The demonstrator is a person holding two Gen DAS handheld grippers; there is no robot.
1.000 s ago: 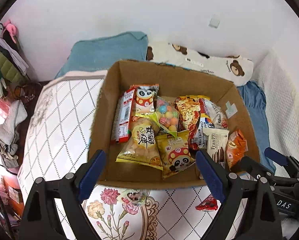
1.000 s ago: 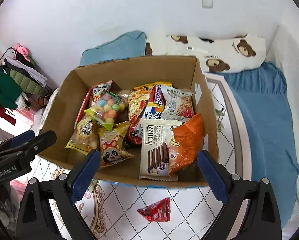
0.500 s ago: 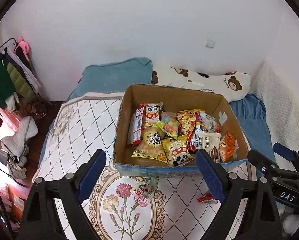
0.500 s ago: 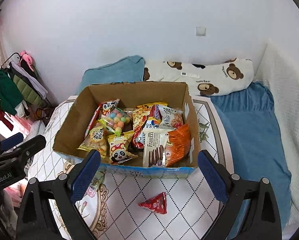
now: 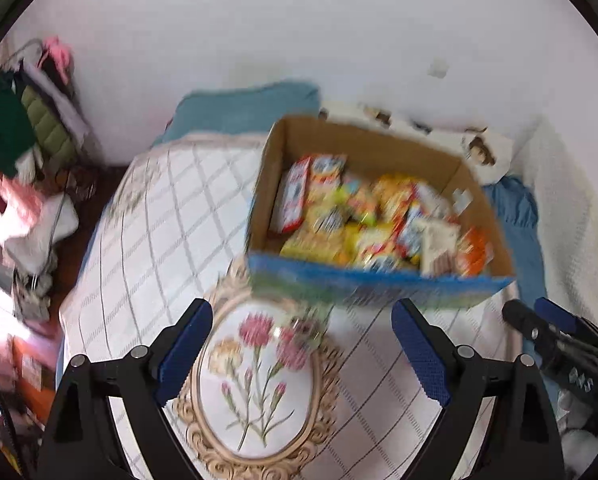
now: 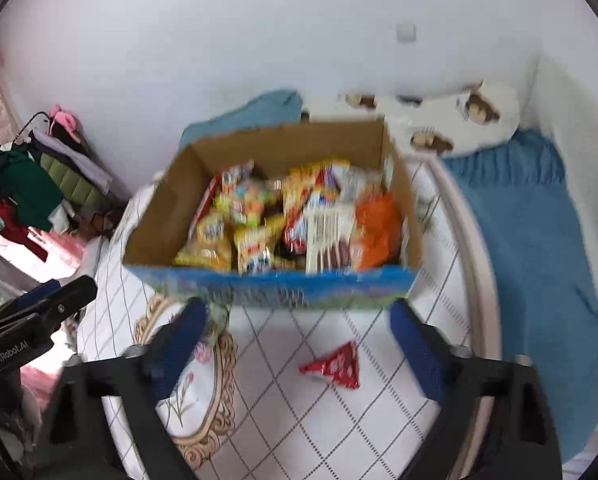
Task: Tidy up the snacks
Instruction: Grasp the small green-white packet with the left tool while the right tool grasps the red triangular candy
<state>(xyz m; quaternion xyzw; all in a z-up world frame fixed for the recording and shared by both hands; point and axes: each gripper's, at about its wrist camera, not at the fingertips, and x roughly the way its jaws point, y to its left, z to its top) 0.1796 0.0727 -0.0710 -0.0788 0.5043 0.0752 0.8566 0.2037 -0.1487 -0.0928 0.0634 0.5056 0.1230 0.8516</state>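
Note:
A cardboard box (image 5: 379,284) (image 6: 267,286) with a blue front stands on the bed, filled with several bright snack packets (image 5: 363,216) (image 6: 287,220). A red triangular snack packet (image 6: 333,366) lies on the blanket in front of the box, between my right gripper's fingers. A small pale packet (image 5: 303,328) lies on the flower pattern near the box's front. My left gripper (image 5: 303,356) is open and empty, short of the box. My right gripper (image 6: 295,348) is open and empty; it also shows at the edge of the left wrist view (image 5: 555,336). Both views are blurred.
A white quilted blanket with a flower medallion (image 5: 255,384) covers the bed. A teal pillow (image 5: 243,108) and a bear-print pillow (image 6: 479,108) lie against the wall behind the box. Blue sheet (image 6: 539,240) at right. Clothes rack (image 6: 31,180) at left.
Both grippers have pulled back and up from the box, which now looks smaller and farther. The left view has swung left. Both stay open and empty.

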